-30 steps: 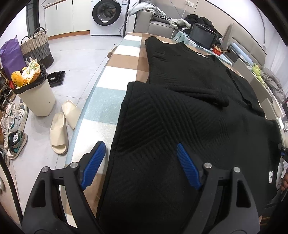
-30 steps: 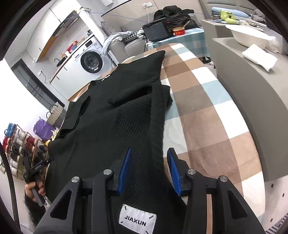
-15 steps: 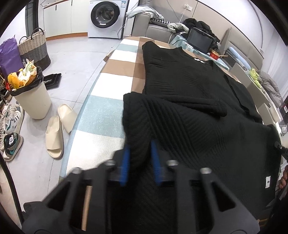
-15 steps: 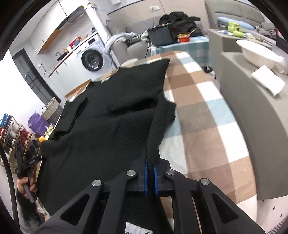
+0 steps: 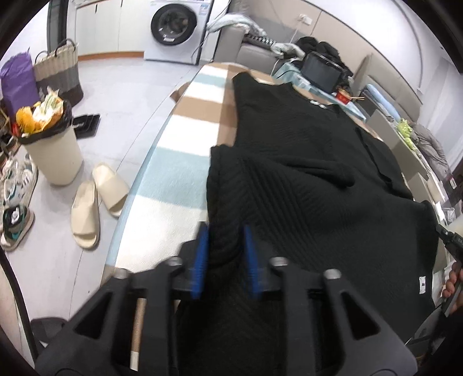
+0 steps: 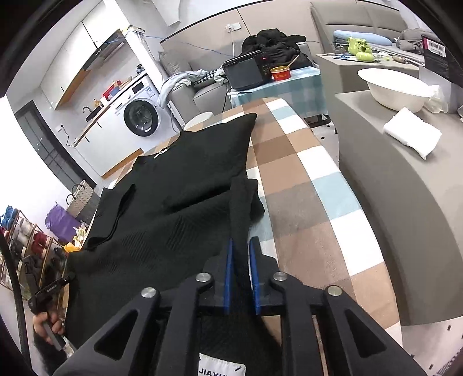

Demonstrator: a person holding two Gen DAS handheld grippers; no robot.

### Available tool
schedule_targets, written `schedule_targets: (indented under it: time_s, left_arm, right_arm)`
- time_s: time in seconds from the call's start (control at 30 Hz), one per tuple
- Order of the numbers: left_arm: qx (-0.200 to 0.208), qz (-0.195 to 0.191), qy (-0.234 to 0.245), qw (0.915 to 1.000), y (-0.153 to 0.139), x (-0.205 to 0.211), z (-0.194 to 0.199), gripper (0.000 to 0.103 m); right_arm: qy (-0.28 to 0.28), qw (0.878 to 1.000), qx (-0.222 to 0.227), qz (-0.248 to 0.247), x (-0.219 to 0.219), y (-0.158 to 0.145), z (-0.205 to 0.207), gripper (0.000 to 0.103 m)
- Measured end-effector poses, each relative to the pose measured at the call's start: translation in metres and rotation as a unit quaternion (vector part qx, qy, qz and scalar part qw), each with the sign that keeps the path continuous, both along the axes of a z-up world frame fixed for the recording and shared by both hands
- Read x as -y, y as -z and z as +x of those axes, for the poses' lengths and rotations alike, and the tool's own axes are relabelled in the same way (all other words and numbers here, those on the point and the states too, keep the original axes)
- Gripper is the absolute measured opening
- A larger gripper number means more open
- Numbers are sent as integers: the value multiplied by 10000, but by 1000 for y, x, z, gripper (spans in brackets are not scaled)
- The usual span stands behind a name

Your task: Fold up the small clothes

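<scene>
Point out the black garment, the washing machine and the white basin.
black garment (image 5: 303,150): left wrist view, flat middle of the fabric.
washing machine (image 5: 175,24): left wrist view, round door.
white basin (image 6: 396,92): right wrist view, outer wall.

The garment (image 5: 303,173) lies on the table (image 5: 173,162), slippers (image 5: 95,208) on the floor beside.

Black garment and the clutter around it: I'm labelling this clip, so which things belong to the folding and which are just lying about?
Job:
black garment
checked cloth beneath it
left gripper
right gripper

Lying about:
slippers
bin
washing machine
white basin
</scene>
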State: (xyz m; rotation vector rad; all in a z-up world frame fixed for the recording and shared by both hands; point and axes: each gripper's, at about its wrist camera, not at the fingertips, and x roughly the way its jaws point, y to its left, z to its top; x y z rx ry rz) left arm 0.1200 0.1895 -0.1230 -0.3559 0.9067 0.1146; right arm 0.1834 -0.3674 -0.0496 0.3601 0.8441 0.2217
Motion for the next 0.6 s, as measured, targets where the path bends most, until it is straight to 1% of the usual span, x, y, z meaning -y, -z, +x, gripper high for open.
schedule_targets:
  time_s: [0.03,0.07,0.1,0.13,0.2,0.27,0.33,0.43,0.5,0.6]
  left_arm:
    - [5,-21,-35,10000,1,-1,0,34]
    - [-3,-37,-26,10000,2,-1,1,37]
    - [-24,-27,-14,10000,3,0,2,38]
    - [-33,-1,-7,10000,3,1,3,38]
    - [-71,59,21,10000,4,4,7,38]
    - [-101,105,53,9999,6,7,13,38]
    - [-150,126,47,9998,7,8,17,38]
    - [-142,146,61,9998,7,8,18,39]
    - [-123,84,42,9999,8,6,18,39]
    - [-110,76,17,9999,8,6,20,39]
  right_arm:
    - [-6,10000,-16,-8,0,1,1,22]
    - [-33,10000,-29,-21,-1,1,0,27]
    - [-56,10000,-28,-21,-2,2,0,29]
    - [-92,10000,-27,-23,-3,2,-1,30]
    - [-119,9999,-60,-47,-6,4,-1,35]
    - [-141,9999,-84,-48,-7,6,-1,37]
    - [-142,9998,-132,-91,-6,8,-2,42]
    - [-60,9998,-176,-124,0,9,-6,44]
    - [-5,9997,-195,-125,4,11,-8,46]
    - [-40,9996,-273,-74,5,15,-10,46]
